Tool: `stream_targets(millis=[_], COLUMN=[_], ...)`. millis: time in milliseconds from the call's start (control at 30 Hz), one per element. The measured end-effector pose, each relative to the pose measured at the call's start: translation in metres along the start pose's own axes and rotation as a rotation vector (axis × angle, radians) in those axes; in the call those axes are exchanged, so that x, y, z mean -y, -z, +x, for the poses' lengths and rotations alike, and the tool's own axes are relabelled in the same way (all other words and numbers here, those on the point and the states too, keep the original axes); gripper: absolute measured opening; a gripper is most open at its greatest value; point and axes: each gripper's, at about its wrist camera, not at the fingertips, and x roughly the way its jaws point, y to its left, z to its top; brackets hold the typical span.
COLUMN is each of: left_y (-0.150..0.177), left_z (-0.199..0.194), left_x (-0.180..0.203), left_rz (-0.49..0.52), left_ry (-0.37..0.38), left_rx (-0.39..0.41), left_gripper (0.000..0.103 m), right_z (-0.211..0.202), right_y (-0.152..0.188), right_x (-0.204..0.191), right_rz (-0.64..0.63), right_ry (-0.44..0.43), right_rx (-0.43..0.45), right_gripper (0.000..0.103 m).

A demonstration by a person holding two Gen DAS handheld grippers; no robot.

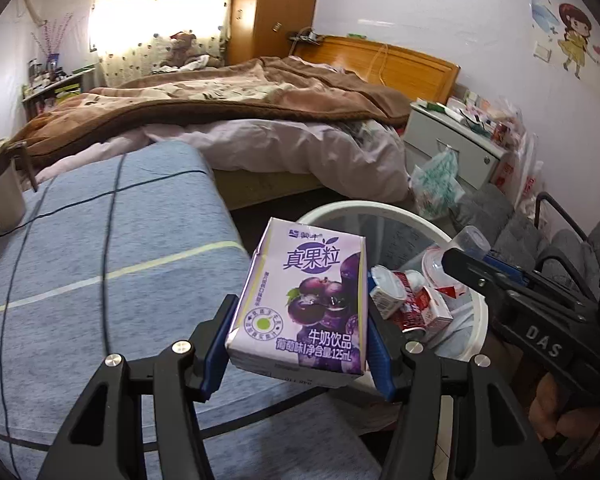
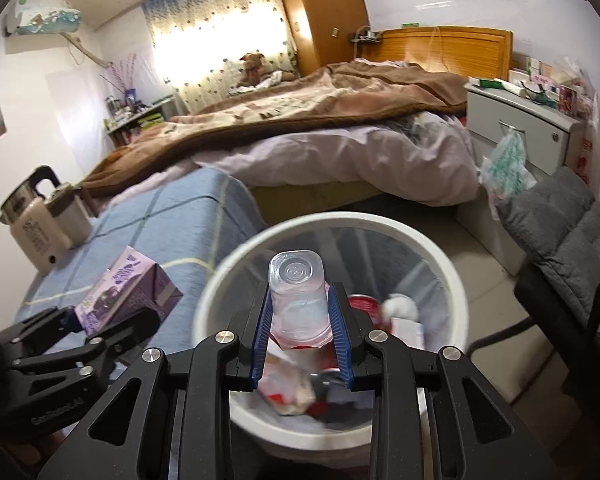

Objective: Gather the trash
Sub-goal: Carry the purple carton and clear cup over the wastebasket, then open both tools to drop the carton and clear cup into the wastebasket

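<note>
My left gripper [image 1: 298, 320] is shut on a purple grape milk-drink carton [image 1: 304, 300], held over the edge of the blue checked table, just left of the white trash bin [image 1: 476, 320]. The right wrist view shows the same carton [image 2: 128, 292] at lower left in the left gripper [image 2: 100, 320]. My right gripper [image 2: 300, 320] is shut on a clear plastic bottle [image 2: 298, 296], its base pointing away, directly above the white bin [image 2: 228, 276]. The bin holds red-and-white cartons [image 1: 420, 304] and crumpled wrappers [image 2: 400, 308]. The right gripper [image 1: 472, 260] also reaches in from the right in the left wrist view.
A blue checked tablecloth [image 1: 100, 280] covers the table at left, with a kettle [image 2: 44, 224] on it. Behind stands a bed with a brown blanket [image 1: 220, 108]. A white nightstand [image 1: 452, 136] and a grey padded chair [image 2: 560, 232] lie to the right of the bin.
</note>
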Motion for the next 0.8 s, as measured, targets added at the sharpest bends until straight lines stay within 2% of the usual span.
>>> stream_targets(millis=[200, 433, 500, 567, 800], left_y=[-0.001, -0.002, -0.001, 0.0, 0.004], left_z=[0.017, 0.026, 0.026, 0.028, 0.022], left_x=[0.015, 0.023, 0.024, 0.024, 0.022], left_rz=[0.027, 0.031, 0.031, 0.028, 0.017], left_ry=[0.006, 0.009, 0.007, 0.007, 0.003], left_rx=[-0.04, -0.051, -0.053, -0.061, -0.053], left_gripper=[0.06, 0.061, 0.062, 0.063, 0.07], right_z=[0.014, 0.028, 0.028, 0.029, 0.018], right_y=[0.004, 0.008, 0.01, 0.012, 0.015], right_x=[0.024, 0.038, 0.039, 0.041, 0.042], right_rz=[0.019, 0.027, 0.027, 0.037, 0.076], right_ry=[0.016, 0.021, 0.028, 0.027, 0.027], right_rx=[-0.051, -0.108, -0.108, -0.108, -0.08], right_gripper=[0.03, 0.031, 0.037, 0.052, 0.053])
